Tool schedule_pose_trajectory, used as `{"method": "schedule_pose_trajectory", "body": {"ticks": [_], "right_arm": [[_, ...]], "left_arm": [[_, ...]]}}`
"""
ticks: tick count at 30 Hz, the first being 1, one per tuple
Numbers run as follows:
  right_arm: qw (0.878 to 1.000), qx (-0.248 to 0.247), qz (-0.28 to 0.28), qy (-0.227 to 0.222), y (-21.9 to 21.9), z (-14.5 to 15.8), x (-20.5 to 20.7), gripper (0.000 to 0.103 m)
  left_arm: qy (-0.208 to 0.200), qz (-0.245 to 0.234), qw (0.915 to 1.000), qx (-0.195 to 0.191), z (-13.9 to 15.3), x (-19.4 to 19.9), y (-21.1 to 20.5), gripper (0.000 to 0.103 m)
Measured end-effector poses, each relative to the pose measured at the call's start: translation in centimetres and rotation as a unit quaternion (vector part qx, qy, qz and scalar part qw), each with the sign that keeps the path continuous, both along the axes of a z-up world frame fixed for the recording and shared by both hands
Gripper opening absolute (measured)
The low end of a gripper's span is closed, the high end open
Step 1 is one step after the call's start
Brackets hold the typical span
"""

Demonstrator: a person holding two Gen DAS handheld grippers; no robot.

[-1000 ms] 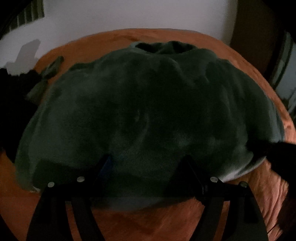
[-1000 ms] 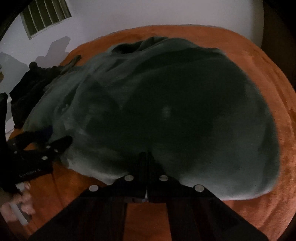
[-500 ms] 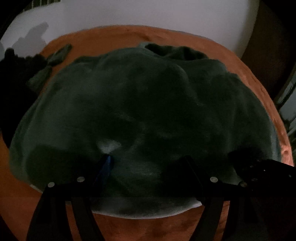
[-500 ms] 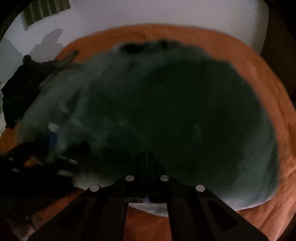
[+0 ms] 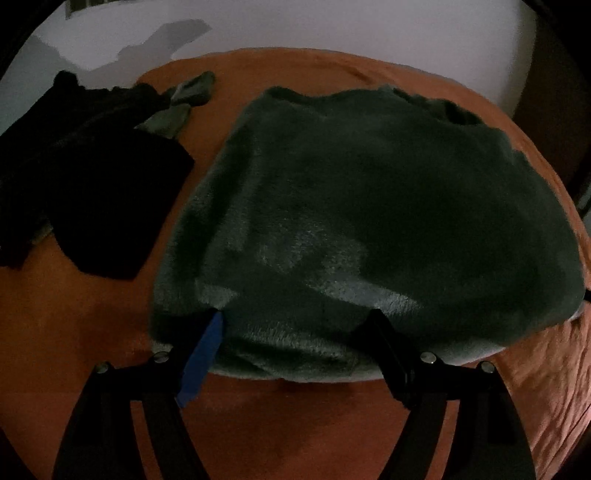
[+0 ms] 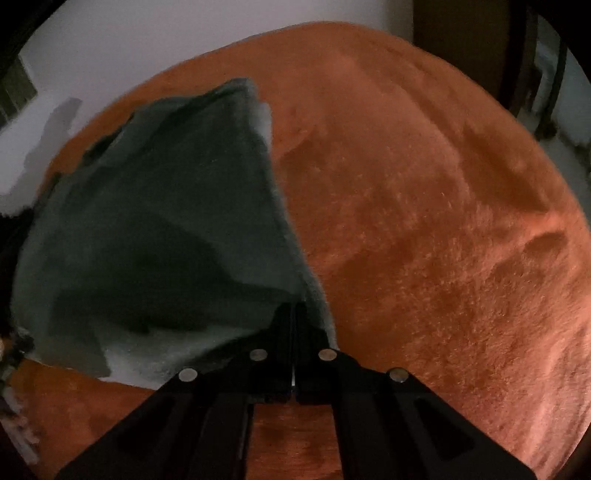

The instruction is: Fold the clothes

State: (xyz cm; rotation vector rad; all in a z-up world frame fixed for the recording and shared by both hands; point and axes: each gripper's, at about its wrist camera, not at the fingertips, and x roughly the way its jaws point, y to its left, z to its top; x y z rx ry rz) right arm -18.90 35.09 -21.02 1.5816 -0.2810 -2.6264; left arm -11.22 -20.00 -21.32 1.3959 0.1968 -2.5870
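A dark green fleece garment (image 5: 369, 221) lies spread on an orange blanket (image 5: 295, 424), its collar at the far side. My left gripper (image 5: 295, 319) is open, its two fingers wide apart with the tips pressed against the near hem; a blue pad (image 5: 203, 354) shows on the left finger. In the right wrist view the same green garment (image 6: 166, 229) fills the left half. My right gripper (image 6: 293, 314) is shut on its near right corner, where the pale inner side of the hem shows.
A black garment (image 5: 92, 184) lies heaped at the left of the blanket, with a small green cloth piece (image 5: 184, 103) beyond it. Bare orange blanket (image 6: 443, 221) stretches to the right of the green garment. A white wall (image 5: 332, 26) stands behind.
The green garment has been drawn flatter and lies more to the right in the left view. The right gripper has swung right, still shut on the hem. The left gripper stays open.
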Motion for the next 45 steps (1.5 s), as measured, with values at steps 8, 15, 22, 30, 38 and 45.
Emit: {"method": "schedule_pose_trajectory", "body": {"ticks": [8, 15, 22, 30, 38, 45], "right_arm": [[0.985, 0.014, 0.142, 0.095, -10.1, 6.0, 2.8, 0.000], [0.986, -0.007, 0.156, 0.054, -13.5, 2.5, 1.0, 0.000], [0.996, 0.026, 0.080, 0.035, -6.8, 0.6, 0.7, 0.000], [0.986, 0.032, 0.137, 0.085, -10.1, 5.5, 2.3, 0.000], [0.979, 0.004, 0.198, 0.055, -19.4, 4.5, -0.3, 0.000], [0.979, -0.034, 0.196, 0.034, -18.3, 3.6, -1.2, 0.000]], "left_arm": [[0.034, -0.044, 0.9982, 0.020, 3.4, -2.8, 4.7, 0.080], [0.018, -0.001, 0.9998, -0.001, 1.5, -4.7, 0.6, 0.082], [0.021, 0.035, 0.9984, -0.039, 2.2, -2.6, -2.4, 0.083], [0.036, 0.004, 0.9992, -0.013, 5.5, -1.3, -0.9, 0.083], [0.001, -0.022, 0.9998, 0.003, 1.9, -6.8, 4.5, 0.084], [0.058, -0.044, 0.9972, -0.018, 5.5, -4.1, 4.8, 0.086]]}}
